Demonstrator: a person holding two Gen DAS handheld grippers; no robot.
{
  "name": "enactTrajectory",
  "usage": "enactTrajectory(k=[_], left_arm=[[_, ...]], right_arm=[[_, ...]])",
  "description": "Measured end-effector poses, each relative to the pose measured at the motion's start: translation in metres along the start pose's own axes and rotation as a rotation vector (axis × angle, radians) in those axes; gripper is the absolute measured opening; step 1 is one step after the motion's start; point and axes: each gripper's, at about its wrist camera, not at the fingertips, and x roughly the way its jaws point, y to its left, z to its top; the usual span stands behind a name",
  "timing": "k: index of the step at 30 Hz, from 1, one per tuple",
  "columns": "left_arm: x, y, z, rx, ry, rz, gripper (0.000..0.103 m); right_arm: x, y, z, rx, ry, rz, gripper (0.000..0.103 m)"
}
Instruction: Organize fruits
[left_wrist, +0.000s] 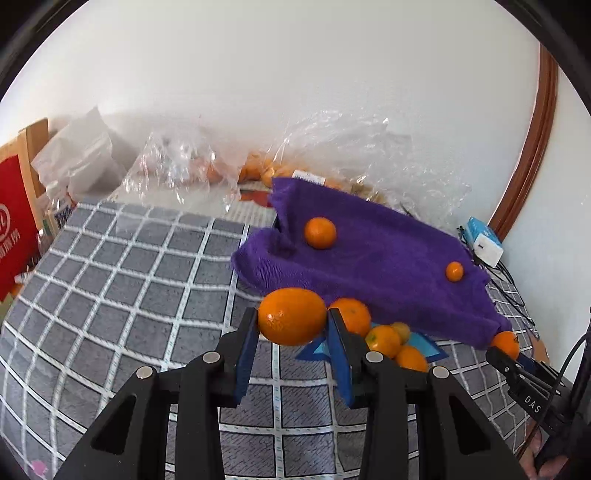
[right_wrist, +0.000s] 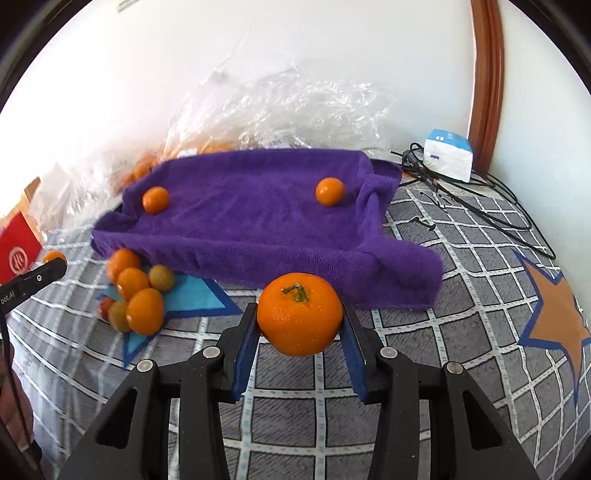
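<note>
My left gripper (left_wrist: 291, 319) is shut on an oval orange (left_wrist: 291, 316), held above the checked cloth. My right gripper (right_wrist: 300, 319) is shut on a round orange with a green stem (right_wrist: 300, 314). Beyond both lies a purple towel (right_wrist: 251, 218) draped over a tray-like shape, with two small oranges on it (right_wrist: 155, 199) (right_wrist: 330, 191). The same towel (left_wrist: 369, 266) carries those oranges (left_wrist: 320, 232) (left_wrist: 454, 271) in the left wrist view. A pile of loose oranges and greenish fruits (right_wrist: 138, 291) sits at the towel's near left corner. The right gripper's tip with its orange (left_wrist: 506, 341) shows at the right edge of the left wrist view.
Crinkled clear plastic bags with more oranges (left_wrist: 258, 168) lie against the white wall. A red carton (left_wrist: 14, 236) stands at the left. A white and blue box (right_wrist: 448, 153) and black cables (right_wrist: 480, 206) lie at the back right. Grey checked cloth (left_wrist: 129, 280) covers the surface.
</note>
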Motion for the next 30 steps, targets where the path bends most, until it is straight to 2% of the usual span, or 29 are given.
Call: enactTrajectory(k=[7,14,18,23,30], left_arm=[[-0.011,-0.014,0.037,0.05,-0.051,-0.006,0.035],[0.01,-0.016,0.065,0.032,-0.075,-0.018,0.035],[0.029,-0.016,0.065,0.029,-0.103,0.004,0.035],[0.055,-0.008,0.052,-0.003,-0.06,-0.028,0.035],[0.071,-0.005,0.045,0.003,-0.038,-0.011,0.035]], right_arm=[[-0.021,0.003,0.03,0.014,-0.075,-0.017,0.043],[-0.009,0.001,0.066,0.046,-0.119,-0.024,0.043],[0.011,-0.002,0.078,0.068,-0.127,-0.042,0.043],[0.037,-0.009,0.077,0.085,-0.103,-0.05,0.043],[0.052,-0.024,0.065,0.121,-0.07,-0.055,0.043]])
